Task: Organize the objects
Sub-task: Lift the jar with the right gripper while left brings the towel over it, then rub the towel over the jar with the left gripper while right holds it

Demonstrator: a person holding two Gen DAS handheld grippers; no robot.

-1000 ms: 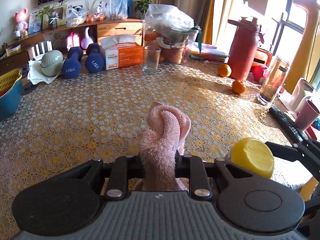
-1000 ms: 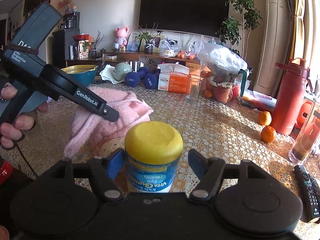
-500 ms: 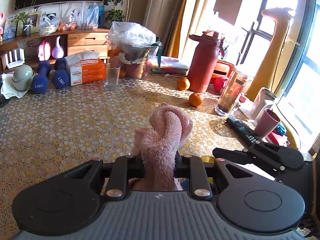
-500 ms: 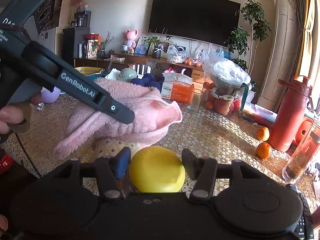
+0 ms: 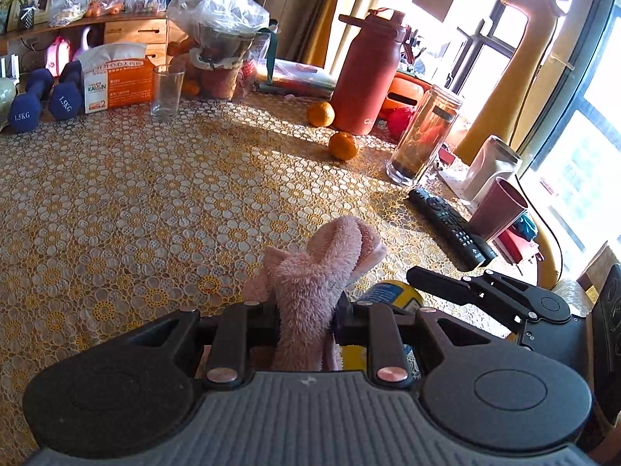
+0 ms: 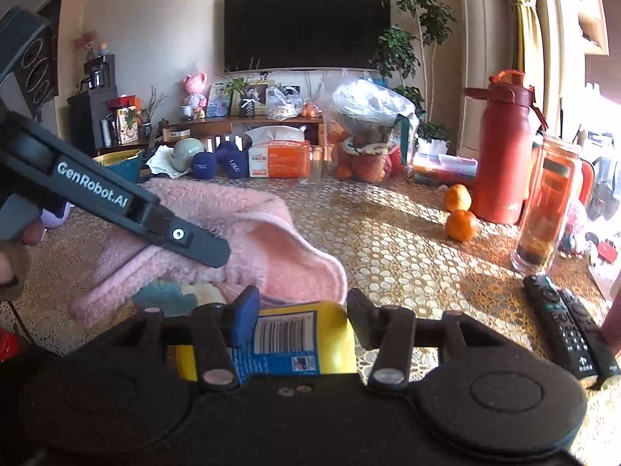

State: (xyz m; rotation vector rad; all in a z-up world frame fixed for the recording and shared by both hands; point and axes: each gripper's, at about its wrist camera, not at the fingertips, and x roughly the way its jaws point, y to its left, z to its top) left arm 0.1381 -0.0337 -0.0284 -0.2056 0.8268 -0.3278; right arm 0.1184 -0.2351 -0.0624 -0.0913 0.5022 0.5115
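Observation:
My left gripper (image 5: 306,316) is shut on a fluffy pink towel (image 5: 310,272) and holds it lifted above the patterned table; the towel also shows in the right wrist view (image 6: 248,233), hanging from the left gripper's finger (image 6: 174,233). A yellow-lidded vitamin bottle (image 6: 295,338) with a blue label lies tilted between the fingers of my right gripper (image 6: 299,316). The jaws stand around the bottle with a gap on the right side. The bottle also shows in the left wrist view (image 5: 392,291), below the right gripper's finger (image 5: 438,283).
Two remotes (image 6: 562,322), a glass jar (image 6: 547,209), a red flask (image 6: 504,147) and two oranges (image 6: 462,225) stand at the right. A drinking glass (image 5: 167,91), a tissue box (image 5: 116,79) and dumbbells (image 5: 31,101) line the far edge. A pink cup (image 5: 498,209) is at the right edge.
The left gripper swung right with the towel lifted. The bottle tipped from upright to lying on its side between the right gripper's fingers, and the towel now hangs close over it.

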